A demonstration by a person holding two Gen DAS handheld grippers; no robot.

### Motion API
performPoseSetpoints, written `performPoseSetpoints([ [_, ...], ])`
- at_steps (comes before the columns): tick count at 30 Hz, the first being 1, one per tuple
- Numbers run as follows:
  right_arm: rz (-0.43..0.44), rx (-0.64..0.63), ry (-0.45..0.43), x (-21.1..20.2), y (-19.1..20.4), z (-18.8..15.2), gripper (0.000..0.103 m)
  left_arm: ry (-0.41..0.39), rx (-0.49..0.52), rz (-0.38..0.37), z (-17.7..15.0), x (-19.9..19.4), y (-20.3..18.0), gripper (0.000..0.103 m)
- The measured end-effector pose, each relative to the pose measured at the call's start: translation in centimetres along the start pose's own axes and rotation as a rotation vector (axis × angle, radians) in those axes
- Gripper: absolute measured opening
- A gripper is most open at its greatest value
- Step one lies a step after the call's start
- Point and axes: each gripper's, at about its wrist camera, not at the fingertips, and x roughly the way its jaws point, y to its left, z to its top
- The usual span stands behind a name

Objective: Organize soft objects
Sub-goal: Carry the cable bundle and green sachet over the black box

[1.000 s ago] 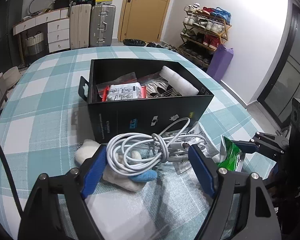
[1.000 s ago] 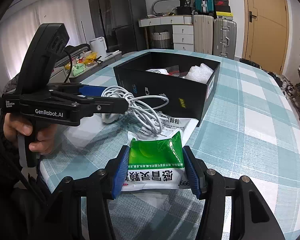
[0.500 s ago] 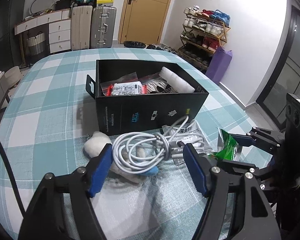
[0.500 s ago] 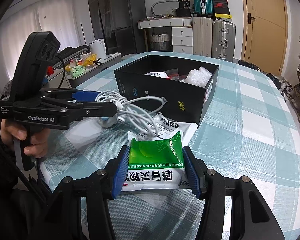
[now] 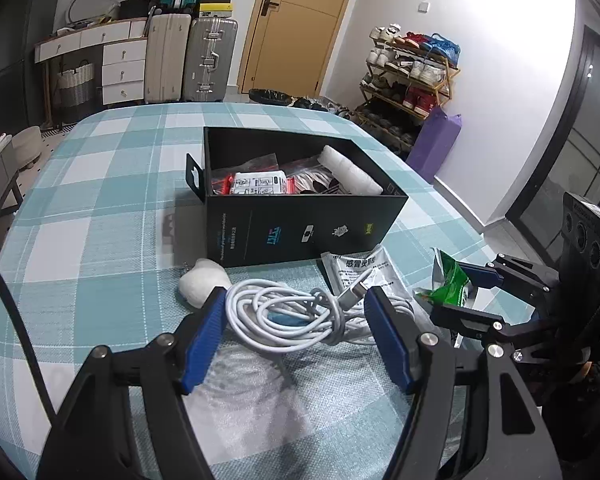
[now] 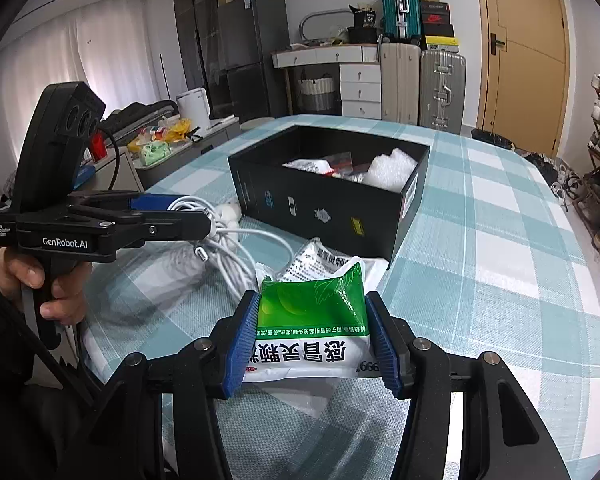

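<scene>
Jaws of the left gripper (image 5: pixel 296 334), having just been closing, now pinch the coiled white cable (image 5: pixel 296 316); right gripper (image 6: pixel 311 340) clamps the green-white sachet (image 6: pixel 312 320), both seemingly destined for the black box (image 5: pixel 300 224).

The tablecloth (image 5: pixel 100 208) is checked in teal and white; the box (image 5: pixel 300 228) is coloured black; the coiled cable (image 5: pixel 292 312) is seen as white; the sachet (image 6: pixel 312 328) is printed green over white; blue pads (image 6: pixel 242 344) are fitted on black grippers.

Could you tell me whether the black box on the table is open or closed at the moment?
Open. The black box has no lid on it, and packets and a white roll show inside.
</scene>
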Motion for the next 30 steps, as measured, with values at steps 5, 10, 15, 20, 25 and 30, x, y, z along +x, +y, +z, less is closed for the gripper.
performPoseSetpoints([
  [5, -0.004, -0.001, -0.025, -0.6, 0.1, 0.4, 0.054, -0.014, 0.002, -0.004, 0.2, -0.6, 0.0, 0.069],
  [10, -0.015, 0.003, -0.057, -1.2, 0.0, 1.1, 0.054, -0.045, -0.002, 0.002, 0.9, -1.4, 0.1, 0.069],
  [15, -0.027, 0.011, -0.089, -1.7, -0.4, 2.0, 0.054, -0.082, -0.002, 0.018, 2.0, -2.2, 0.2, 0.069],
  [20, -0.031, 0.02, -0.118, -1.9, -0.6, 3.0, 0.054, -0.109, 0.009, 0.035, 3.2, -2.6, 0.1, 0.069],
  [25, -0.044, 0.026, -0.146, -2.0, -0.8, 4.3, 0.054, -0.123, 0.027, 0.05, 4.3, -2.5, 0.0, 0.069],
  [30, -0.065, 0.027, -0.17, -2.1, -1.1, 5.4, 0.054, -0.134, 0.04, 0.064, 5.4, -2.1, 0.1, 0.069],
])
